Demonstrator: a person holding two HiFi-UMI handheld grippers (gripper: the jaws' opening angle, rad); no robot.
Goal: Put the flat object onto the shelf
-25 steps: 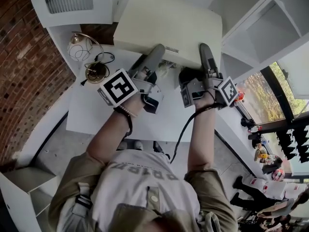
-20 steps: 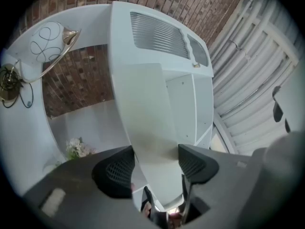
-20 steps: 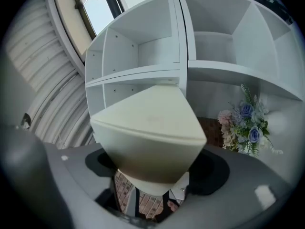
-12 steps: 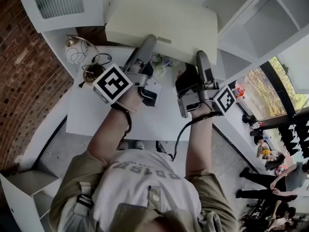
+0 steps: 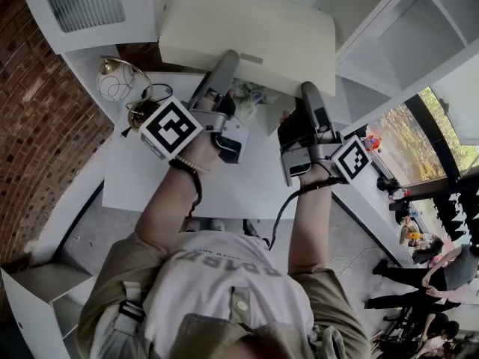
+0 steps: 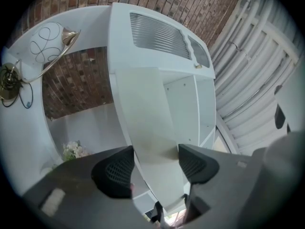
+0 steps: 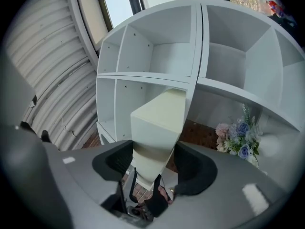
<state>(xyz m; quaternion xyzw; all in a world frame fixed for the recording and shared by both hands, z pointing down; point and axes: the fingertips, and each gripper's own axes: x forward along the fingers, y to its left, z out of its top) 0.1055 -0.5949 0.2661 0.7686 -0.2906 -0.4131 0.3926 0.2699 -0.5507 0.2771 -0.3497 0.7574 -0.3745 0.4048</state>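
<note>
The flat object is a wide cream box [image 5: 247, 32], held up over the white table at the top of the head view. My left gripper [image 5: 224, 58] is shut on its near edge, left of centre. In the left gripper view the box [image 6: 147, 123] fills the gap between both pads. My right gripper [image 5: 309, 92] holds the near edge further right; its jaws are closing, and the box [image 7: 159, 123] sits between the pads and touches both. A white cubby shelf [image 7: 152, 75] stands just behind the box, and its bays [image 5: 419, 36] show at the upper right.
A brass lamp with a wire-patterned globe [image 5: 123, 77] stands at the table's [image 5: 150, 178] back left. A small bunch of flowers [image 5: 251, 94] sits under the box. A brick wall [image 5: 37, 111] runs along the left. A white vented cabinet [image 5: 82, 6] is at top left.
Both grippers and the box have shifted a little up and to the left in the head view. The flowers under the box have come into sight.
</note>
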